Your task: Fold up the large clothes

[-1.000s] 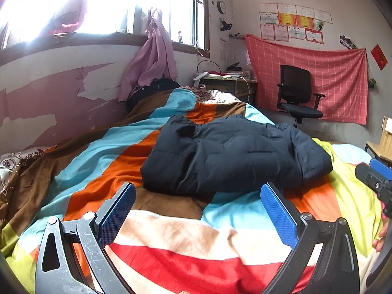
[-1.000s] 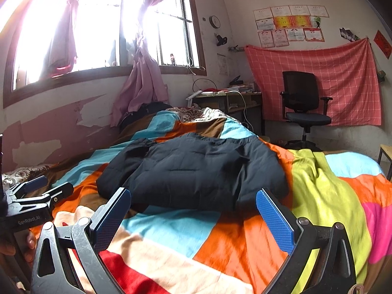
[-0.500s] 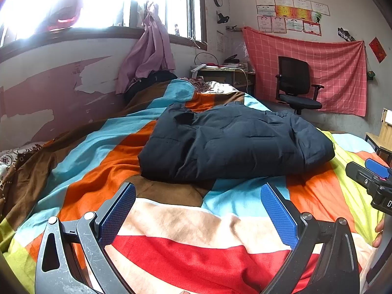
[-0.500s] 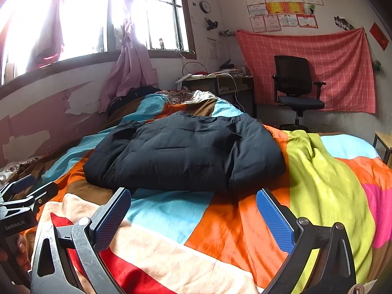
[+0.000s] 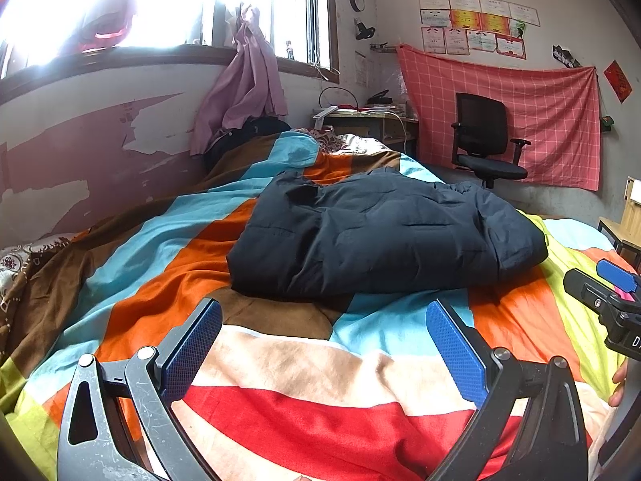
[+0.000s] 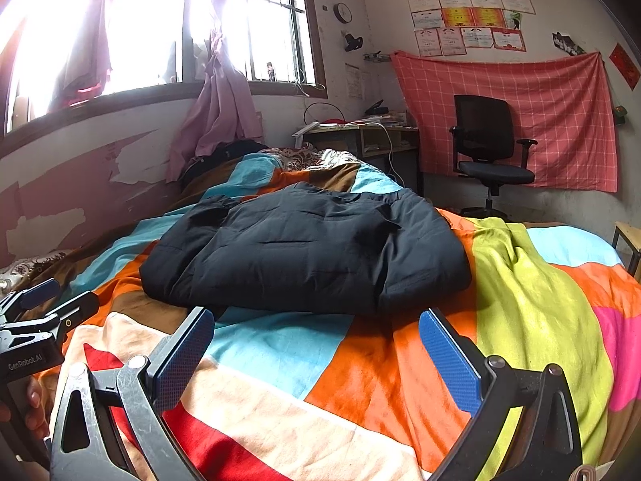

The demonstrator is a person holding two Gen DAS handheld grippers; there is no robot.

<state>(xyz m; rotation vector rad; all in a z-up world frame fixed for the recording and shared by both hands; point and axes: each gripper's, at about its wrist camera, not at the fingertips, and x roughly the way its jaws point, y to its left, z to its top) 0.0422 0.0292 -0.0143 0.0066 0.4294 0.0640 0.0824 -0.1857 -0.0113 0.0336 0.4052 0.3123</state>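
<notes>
Low over the striped bedspread (image 5: 280, 360), each hand-held gripper, left (image 5: 324, 340) and right (image 6: 316, 344), jaws apart, short of the folded dark jacket (image 6: 312, 252).

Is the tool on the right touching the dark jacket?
Apart. In the right wrist view, the right tool is open with nothing in it, and a strip of striped blanket shows between its fingertips and the jacket.

Jacket (image 5: 384, 236): dark navy, plain. Bedspread (image 6: 533, 300): blocks of orange, sky blue, brown, red, cream, lime and pink. Wall cloth (image 6: 521, 116): red with white check. Chair (image 6: 486, 140): black. Curtain (image 5: 244, 84): pale mauve. Gripper pads (image 5: 456, 352): blue.
</notes>
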